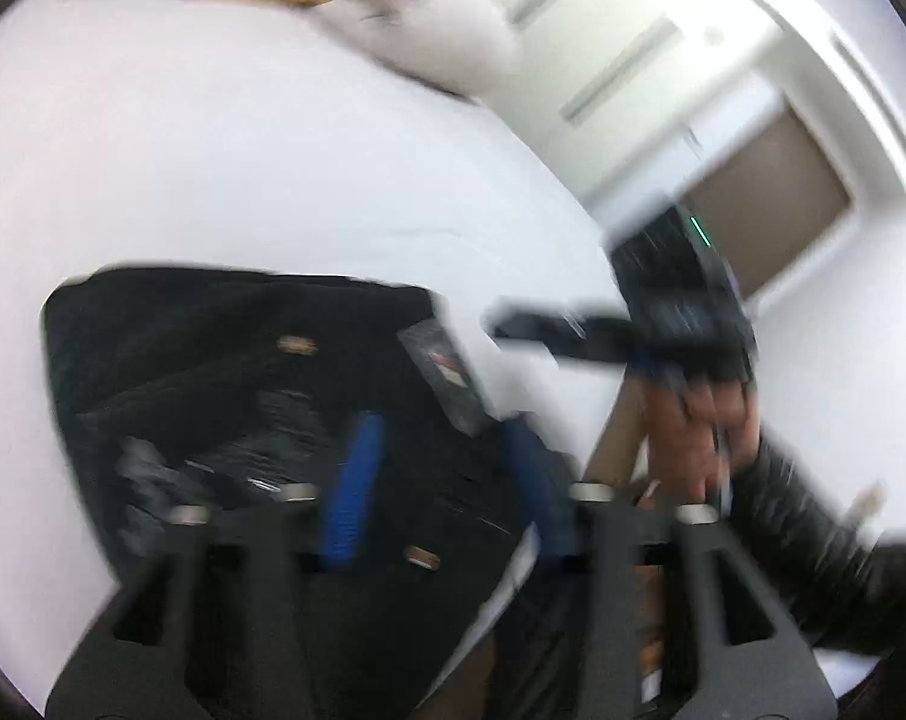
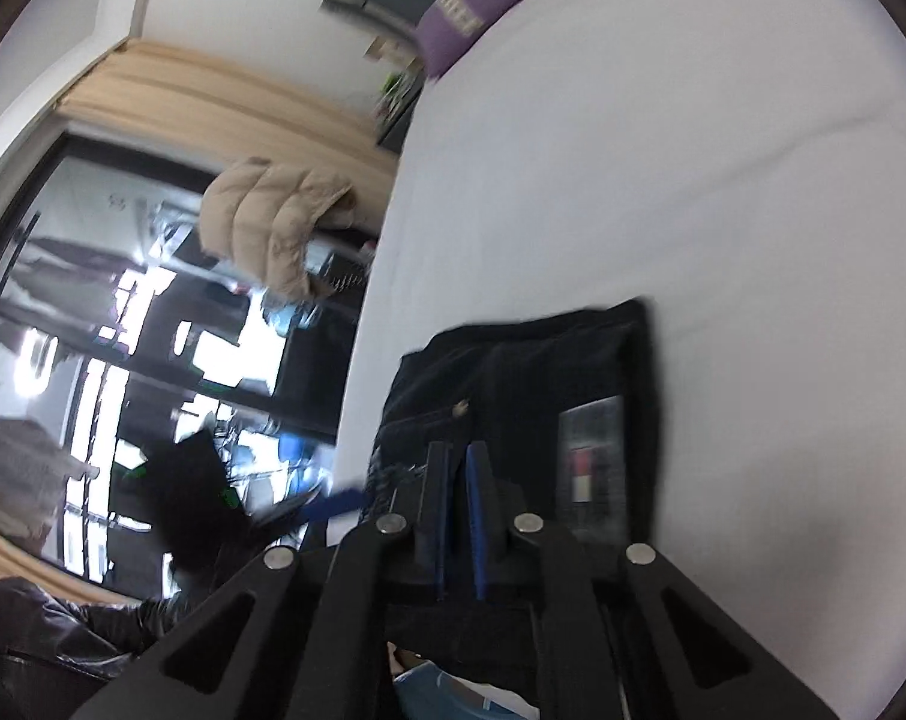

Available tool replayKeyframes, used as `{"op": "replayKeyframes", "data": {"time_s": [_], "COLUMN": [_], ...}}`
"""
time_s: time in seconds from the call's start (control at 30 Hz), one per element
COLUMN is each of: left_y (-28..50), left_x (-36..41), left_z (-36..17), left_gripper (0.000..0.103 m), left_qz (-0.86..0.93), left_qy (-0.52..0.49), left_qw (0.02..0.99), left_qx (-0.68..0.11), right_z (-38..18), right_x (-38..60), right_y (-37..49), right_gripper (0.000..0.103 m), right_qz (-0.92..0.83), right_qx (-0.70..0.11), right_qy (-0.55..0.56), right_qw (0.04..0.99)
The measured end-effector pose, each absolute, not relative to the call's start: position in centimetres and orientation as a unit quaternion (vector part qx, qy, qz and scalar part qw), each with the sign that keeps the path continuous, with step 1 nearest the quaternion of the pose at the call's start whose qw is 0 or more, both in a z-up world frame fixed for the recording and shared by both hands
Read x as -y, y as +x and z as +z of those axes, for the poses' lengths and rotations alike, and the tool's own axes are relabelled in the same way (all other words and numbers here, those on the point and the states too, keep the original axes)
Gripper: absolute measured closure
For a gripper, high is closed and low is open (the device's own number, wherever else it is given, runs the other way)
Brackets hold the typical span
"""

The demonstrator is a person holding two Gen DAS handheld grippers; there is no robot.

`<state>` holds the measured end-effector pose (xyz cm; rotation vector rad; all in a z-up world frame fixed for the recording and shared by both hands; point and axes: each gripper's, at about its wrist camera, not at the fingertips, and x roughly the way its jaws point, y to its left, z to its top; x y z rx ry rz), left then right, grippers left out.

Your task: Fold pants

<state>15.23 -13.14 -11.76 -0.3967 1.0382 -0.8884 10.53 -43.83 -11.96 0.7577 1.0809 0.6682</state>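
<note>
Bed (image 2: 663, 138): a wide white sheet fills most of both views; it carries the garment and has a faint crease running across it.
Window (image 2: 123, 360): in the right wrist view, a dark-framed glazed wall to the left of the bed, with a pale wood surround; bright blurred shapes show through it.
Wardrobe doors (image 1: 603, 60): white panels with long slot handles, far right in the left wrist view, past the bed's edge.
Pants (image 2: 513, 396): dark, folded into a compact block, lying flat on the near part of the sheet close to its left edge; a small metal button (image 2: 462, 409) shows on the upper fold and a grey label with a red and white mark (image 2: 591, 462) lies on the right part. In the left wrist view the same block (image 1: 213, 372) sits directly beyond the fingers.
Puffer jacket (image 2: 273, 222): beige, quilted, hanging beside the bed in front of the window.
Pillow (image 2: 483, 6): purple and yellow, at the far end of the bed.
Left tongs (image 1: 441, 480): blue-padded fingers stand narrowly apart over the near edge of the pants; heavy blur, nothing seen clamped between them.
Right tongs (image 2: 459, 510): fingers nearly together, only a thin slit between the blue pads, above the near edge of the pants; no cloth visible in the slit.
Hand (image 1: 699, 420): the person's right hand grips the other tool, at the right of the left wrist view, with a dark sleeve behind it.
</note>
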Motion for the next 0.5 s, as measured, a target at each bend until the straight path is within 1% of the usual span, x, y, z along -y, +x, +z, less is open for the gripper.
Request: {"op": "replayKeyframes", "data": {"time_s": [0.07,0.17,0.23,0.37,0.5], "left_y": [18.0,20.0,20.0,16.7,13.4], "left_x": [11.5,9.9,9.7,10.3,9.5], "left_z": [-14.1,-16.9,-17.2,-17.8,-19.1], "left_gripper": [0.079,0.085,0.086,0.086,0.086], "left_qz": [-0.389,-0.378,-0.389,-0.425,-0.450], "left_qy": [-0.232,-0.271,-0.267,-0.241,-0.246], "left_qw": [0.741,0.724,0.720,0.706,0.681], "left_qx": [-0.497,-0.509,-0.510,-0.513,-0.523], "right_z": [-13.6,-16.7,-18.8,-20.1,-20.0], "right_x": [42.3,41.3,41.8,43.1,42.8], "right_y": [11.3,12.3,12.5,11.3,9.8], "right_gripper": [0.095,0.095,0.103,0.103,0.103], "right_qz": [0.310,0.296,0.273,0.277,0.292], "right_qx": [-0.514,-0.545,-0.563,-0.553,-0.562], "right_qy": [0.346,0.353,0.367,0.403,0.394], "right_qw": [0.721,0.700,0.689,0.675,0.666]}}
